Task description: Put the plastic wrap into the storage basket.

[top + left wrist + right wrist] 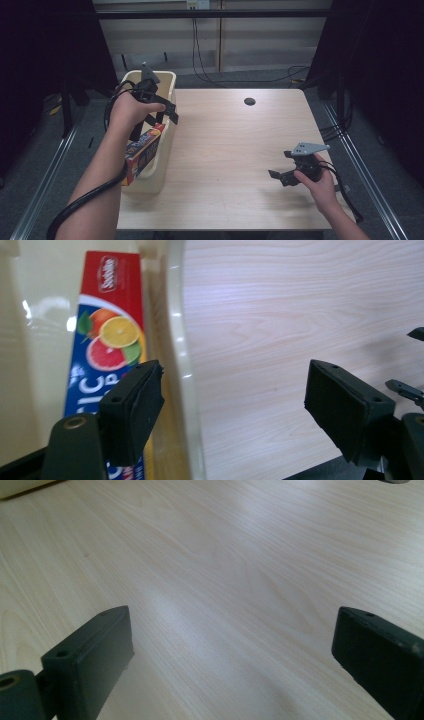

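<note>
A long box of plastic wrap leans inside a cream bin at the tabletop's left edge, apparently just dropped there, with the left gripper above it and the right gripper resting apart, both with fingers open and empty, so clearing away seems next.

We see a pale wood-grain tabletop with a round cable hole near its far edge. Grey floor flanks it, black curtains hang either side, and cables trail down the beige wall behind.
</note>
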Action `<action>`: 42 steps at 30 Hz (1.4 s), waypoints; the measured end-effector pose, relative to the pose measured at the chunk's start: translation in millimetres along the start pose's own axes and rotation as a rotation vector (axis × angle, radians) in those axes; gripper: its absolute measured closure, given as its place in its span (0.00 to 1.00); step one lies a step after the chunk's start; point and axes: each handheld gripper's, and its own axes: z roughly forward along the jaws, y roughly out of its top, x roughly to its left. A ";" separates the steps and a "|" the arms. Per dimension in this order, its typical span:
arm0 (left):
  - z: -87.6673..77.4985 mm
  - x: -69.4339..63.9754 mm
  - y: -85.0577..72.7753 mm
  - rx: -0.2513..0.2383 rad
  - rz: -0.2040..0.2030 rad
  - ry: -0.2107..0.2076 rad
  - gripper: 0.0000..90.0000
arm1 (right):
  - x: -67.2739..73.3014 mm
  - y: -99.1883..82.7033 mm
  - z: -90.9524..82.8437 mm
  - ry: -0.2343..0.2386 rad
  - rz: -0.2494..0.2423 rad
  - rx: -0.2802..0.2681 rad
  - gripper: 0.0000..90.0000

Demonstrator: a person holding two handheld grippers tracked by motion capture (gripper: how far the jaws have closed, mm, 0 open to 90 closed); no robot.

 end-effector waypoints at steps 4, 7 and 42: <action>6.9 -11.5 2.8 -0.007 0.022 -0.013 0.25 | 0.5 0.3 0.6 0.002 -0.006 0.002 0.03; 10.6 -18.8 4.3 -0.014 0.039 -0.026 0.24 | 1.1 0.6 0.9 0.003 -0.012 0.002 0.03; 82.6 -73.9 -4.8 -0.022 0.150 -0.135 0.17 | 5.4 0.6 2.6 0.000 -0.028 0.009 0.03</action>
